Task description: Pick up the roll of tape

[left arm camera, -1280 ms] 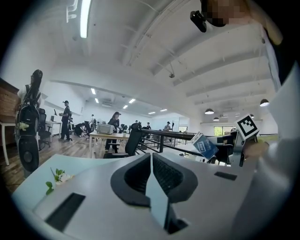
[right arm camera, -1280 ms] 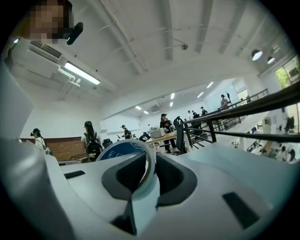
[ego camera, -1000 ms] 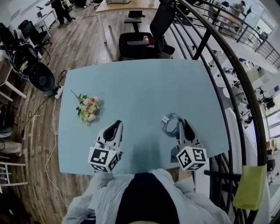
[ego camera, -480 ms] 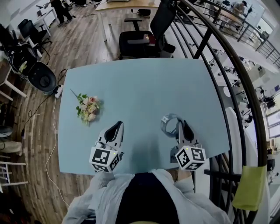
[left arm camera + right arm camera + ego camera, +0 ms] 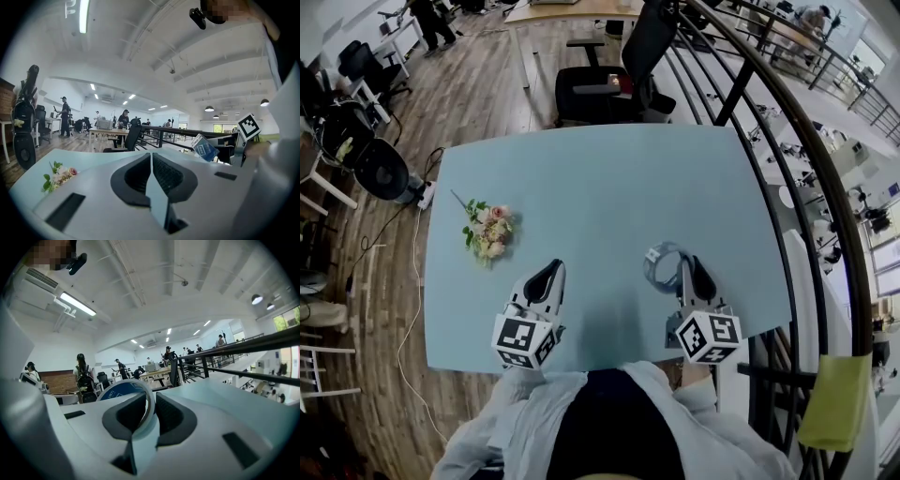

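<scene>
The roll of tape (image 5: 663,265), a clear ring with a blue label, is at the right front of the pale blue table (image 5: 600,178). My right gripper (image 5: 685,269) is shut on its wall. In the right gripper view the ring (image 5: 123,391) stands between the two dark pads (image 5: 171,418), with one side of it pinched. From the left gripper view the tape (image 5: 204,147) shows tilted and appears raised off the table, beside the right gripper's marker cube (image 5: 248,126). My left gripper (image 5: 547,277) lies low over the table's front left; its jaws (image 5: 151,158) are shut with nothing in them.
A small bunch of pink and white flowers (image 5: 488,232) lies at the table's left. A black office chair (image 5: 609,89) stands beyond the far edge. A dark curved railing (image 5: 806,178) runs close along the right side. People and desks are far off.
</scene>
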### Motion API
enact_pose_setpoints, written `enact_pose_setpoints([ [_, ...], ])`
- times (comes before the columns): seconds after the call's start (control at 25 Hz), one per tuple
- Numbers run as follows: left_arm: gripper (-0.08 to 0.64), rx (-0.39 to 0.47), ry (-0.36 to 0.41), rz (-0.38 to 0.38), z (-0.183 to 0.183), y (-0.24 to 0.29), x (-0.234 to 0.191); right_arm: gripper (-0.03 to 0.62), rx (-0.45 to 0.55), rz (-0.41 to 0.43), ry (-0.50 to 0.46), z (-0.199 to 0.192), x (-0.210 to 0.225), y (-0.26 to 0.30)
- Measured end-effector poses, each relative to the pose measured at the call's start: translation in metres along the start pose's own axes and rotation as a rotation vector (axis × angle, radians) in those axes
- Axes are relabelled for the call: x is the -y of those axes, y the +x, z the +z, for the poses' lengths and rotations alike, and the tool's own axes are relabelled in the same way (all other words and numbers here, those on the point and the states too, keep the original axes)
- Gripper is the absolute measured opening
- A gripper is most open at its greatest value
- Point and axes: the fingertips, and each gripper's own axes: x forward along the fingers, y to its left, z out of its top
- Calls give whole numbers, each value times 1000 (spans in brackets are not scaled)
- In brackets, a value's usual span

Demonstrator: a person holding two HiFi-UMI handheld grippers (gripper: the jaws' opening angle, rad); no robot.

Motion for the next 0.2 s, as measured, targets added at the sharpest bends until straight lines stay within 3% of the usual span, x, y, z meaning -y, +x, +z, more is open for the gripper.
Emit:
enact_pose_setpoints([
  [0.2, 26, -7, 3, -9, -1, 1, 2, 77, -3, 2, 2, -1, -1, 0],
])
